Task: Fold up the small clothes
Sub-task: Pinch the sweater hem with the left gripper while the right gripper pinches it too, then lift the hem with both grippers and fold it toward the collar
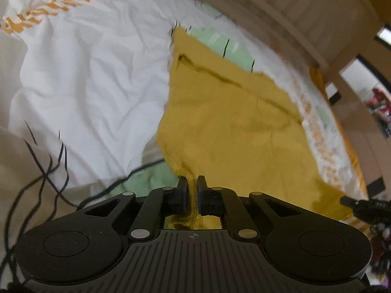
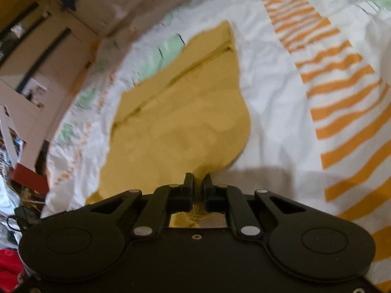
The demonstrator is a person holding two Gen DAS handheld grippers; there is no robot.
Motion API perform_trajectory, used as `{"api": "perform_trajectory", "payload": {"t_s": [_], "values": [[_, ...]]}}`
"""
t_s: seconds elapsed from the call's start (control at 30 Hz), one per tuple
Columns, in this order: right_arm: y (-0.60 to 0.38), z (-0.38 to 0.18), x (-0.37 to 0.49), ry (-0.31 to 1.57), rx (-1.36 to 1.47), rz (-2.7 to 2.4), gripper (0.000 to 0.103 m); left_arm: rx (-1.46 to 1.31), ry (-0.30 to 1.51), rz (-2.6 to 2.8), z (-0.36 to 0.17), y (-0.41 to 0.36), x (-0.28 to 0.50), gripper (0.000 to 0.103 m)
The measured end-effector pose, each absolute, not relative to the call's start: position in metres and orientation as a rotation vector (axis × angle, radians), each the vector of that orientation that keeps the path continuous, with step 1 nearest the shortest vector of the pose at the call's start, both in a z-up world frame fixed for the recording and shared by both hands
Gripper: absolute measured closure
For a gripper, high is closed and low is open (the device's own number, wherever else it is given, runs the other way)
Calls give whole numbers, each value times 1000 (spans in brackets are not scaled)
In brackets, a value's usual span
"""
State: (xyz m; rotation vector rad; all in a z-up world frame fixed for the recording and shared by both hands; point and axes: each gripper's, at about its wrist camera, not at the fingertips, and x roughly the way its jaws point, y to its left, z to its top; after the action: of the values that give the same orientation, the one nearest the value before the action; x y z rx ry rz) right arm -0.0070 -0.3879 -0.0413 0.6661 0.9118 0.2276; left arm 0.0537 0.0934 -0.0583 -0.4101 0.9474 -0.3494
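A rumpled white bedsheet with orange stripes carries a mustard knit garment, both left gripper and right gripper pinching its edge.

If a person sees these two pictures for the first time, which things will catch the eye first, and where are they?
The mustard cloth stands out first, spread in the middle over a white sheet. Next come the two black claws at the bottom edge: the left claw and the right claw are each shut on a bunched corner of the cloth. Orange stripes run along the sheet on the right side of the right wrist view.
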Motion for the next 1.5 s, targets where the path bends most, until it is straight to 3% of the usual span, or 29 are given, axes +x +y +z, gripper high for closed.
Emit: {"api": "perform_trajectory", "payload": {"t_s": [0.47,0.67,0.73,0.8,0.87,1.0,1.37,1.5], "values": [[-401,-3,27,676,722,269,89,-477,773,-333,-1,99,93,99],[-402,-5,36,698,711,260,89,-403,859,-368,-11,94,96,98],[-402,-8,34,710,717,260,89,-408,926,-358,-27,95,90,93],[-403,-13,31,723,725,255,89,-425,983,-349,-43,98,84,78],[-404,-17,27,728,726,248,89,-415,1037,-344,-56,97,77,78],[-410,-28,21,730,760,229,89,-339,1110,-331,-70,92,66,63],[-406,-35,18,726,718,251,88,-95,1119,-306,-76,63,48,42],[-406,-39,19,732,730,259,88,-133,1131,-318,-81,63,51,30]]}}
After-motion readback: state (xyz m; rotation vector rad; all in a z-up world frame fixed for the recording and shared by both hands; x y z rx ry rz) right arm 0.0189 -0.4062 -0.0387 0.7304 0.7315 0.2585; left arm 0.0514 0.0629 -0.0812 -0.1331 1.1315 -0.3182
